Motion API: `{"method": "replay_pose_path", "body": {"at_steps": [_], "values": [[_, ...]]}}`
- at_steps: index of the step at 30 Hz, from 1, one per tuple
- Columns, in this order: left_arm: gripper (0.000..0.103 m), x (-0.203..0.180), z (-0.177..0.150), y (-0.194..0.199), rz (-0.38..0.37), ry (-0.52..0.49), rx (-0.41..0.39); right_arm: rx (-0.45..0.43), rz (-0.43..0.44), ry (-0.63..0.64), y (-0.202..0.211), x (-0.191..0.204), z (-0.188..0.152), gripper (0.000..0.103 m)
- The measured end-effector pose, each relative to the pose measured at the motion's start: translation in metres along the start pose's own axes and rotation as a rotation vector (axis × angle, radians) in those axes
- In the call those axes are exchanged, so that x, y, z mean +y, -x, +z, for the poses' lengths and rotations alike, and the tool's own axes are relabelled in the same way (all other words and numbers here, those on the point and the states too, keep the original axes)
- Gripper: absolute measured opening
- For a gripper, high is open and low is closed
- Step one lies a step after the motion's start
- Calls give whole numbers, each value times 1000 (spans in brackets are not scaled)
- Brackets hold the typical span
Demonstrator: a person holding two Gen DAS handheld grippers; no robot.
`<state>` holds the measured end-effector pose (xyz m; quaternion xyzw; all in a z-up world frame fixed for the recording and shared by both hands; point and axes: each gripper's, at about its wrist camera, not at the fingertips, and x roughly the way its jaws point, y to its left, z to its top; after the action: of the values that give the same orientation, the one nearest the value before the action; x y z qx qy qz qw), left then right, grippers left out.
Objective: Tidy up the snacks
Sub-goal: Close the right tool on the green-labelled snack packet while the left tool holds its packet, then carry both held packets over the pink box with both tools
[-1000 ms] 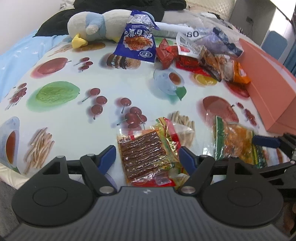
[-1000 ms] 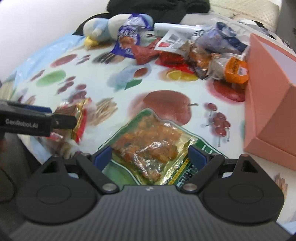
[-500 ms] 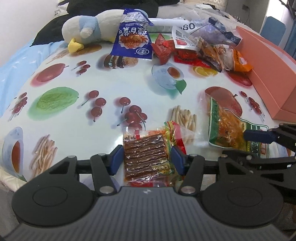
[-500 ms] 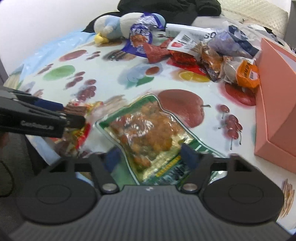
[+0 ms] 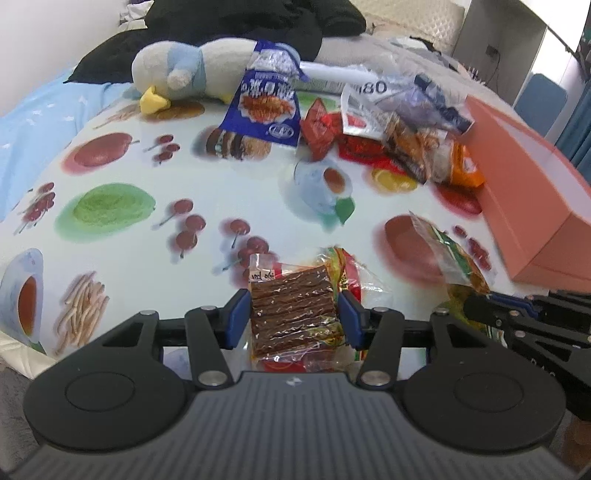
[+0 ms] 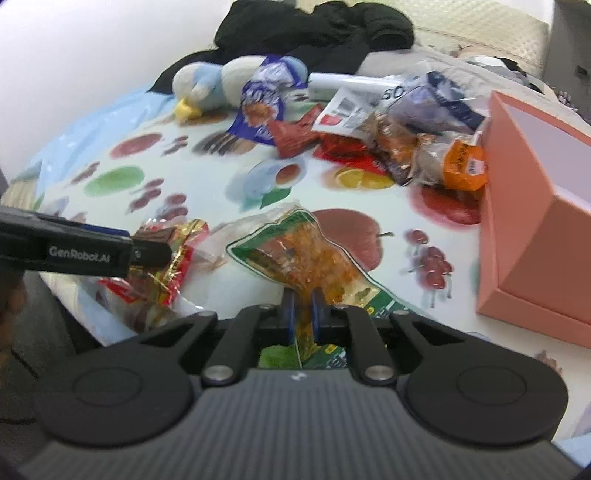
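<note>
Bedroom: plush toy (image 5: pixel 184 74), bedding (image 5: pixel 29 125)

plush penguin (image 5: pixel 184 74) lying at far edge | black clothing (image 5: pixel 240 22) behind | fruit-print tablecloth (image 5: pixel 110 258)

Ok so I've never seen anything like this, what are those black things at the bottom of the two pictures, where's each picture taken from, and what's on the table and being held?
They are handheld two-finger grippers, one in each of a person's hands, each with a wide-angle camera looking forward along its fingers. One picture comes from the left gripper, the other from the right gripper.

The surface is a fruit-print tablecloth. At the far side lie a plush penguin, a blue snack bag and a heap of other packets. A pink box stands open on the right.

The right gripper has pinched shut on the green-edged packet of orange snacks. The left gripper's blue pads sit either side of the brown-stick packet; whether they already grip it, I cannot tell.
</note>
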<state>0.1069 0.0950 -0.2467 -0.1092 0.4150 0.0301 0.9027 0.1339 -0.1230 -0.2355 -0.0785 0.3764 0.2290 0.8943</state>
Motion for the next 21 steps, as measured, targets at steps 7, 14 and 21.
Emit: {"method": "replay_pose_path", "body": {"at_steps": [7, 14, 21], "values": [[57, -15, 18, 25, -27, 8, -41, -40, -6, -57, 28, -14, 7, 10], [58, -38, 35, 59, -57, 0, -77, -78, 5, -119, 59, -25, 20, 10], [58, -64, 50, 101, -89, -12, -129, -146, 2, -177, 105, -32, 37, 10]]}}
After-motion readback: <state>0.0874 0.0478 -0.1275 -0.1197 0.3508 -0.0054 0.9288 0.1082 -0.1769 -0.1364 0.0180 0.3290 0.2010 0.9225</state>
